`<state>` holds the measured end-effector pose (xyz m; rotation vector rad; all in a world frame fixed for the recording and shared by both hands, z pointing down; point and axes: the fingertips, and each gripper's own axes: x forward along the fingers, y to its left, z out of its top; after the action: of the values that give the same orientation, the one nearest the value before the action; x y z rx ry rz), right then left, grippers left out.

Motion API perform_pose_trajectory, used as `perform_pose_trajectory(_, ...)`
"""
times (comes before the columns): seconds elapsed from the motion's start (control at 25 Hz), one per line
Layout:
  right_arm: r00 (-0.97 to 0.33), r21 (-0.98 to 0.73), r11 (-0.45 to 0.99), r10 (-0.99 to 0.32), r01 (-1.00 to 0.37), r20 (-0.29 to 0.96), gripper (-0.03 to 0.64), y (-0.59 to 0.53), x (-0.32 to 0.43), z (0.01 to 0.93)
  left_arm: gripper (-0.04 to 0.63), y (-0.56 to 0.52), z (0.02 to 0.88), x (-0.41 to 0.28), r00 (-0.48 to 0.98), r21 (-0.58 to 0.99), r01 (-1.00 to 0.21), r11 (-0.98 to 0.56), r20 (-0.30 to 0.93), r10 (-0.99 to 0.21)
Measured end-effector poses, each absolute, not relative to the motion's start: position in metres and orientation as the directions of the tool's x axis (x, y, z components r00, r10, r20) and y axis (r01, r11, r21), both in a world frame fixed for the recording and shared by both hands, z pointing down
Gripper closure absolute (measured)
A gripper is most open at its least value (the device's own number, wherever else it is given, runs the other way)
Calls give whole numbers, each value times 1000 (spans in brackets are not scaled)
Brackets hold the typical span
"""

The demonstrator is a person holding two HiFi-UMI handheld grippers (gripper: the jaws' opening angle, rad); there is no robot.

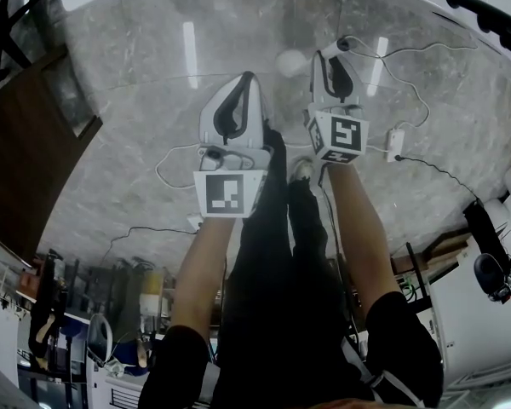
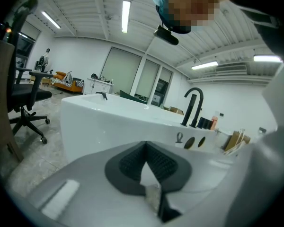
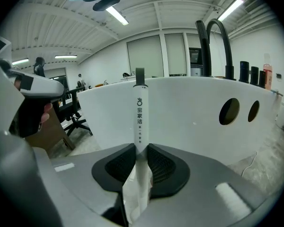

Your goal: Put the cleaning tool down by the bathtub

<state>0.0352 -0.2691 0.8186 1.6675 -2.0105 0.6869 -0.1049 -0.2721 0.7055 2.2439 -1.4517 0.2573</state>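
Grey marble floor (image 1: 136, 83), one white bathtub (image 3: 189, 108) — the right gripper view alone shows the grip: one cleaning tool (image 3: 140, 117), upright toward 12 o'clock, clamped in the right claw (image 3: 141, 148); left claw (image 2: 145, 144) closed, empty.

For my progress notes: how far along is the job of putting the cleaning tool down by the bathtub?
Done: the slim white plastic cleaning tool handle has been brought close to the white bathtub. In hand: the right claw grips it. Left: setting it on the grey marble floor and letting go. The left claw is shut, empty.
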Motion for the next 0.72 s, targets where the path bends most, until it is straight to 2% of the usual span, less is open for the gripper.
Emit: perform_pose_trajectory(0.72, -154, -89, 128, -734, -988, 662, 534, -285, 34, 888, 588, -288, 735, -104, 446, 276, -892, -358, 411, -795)
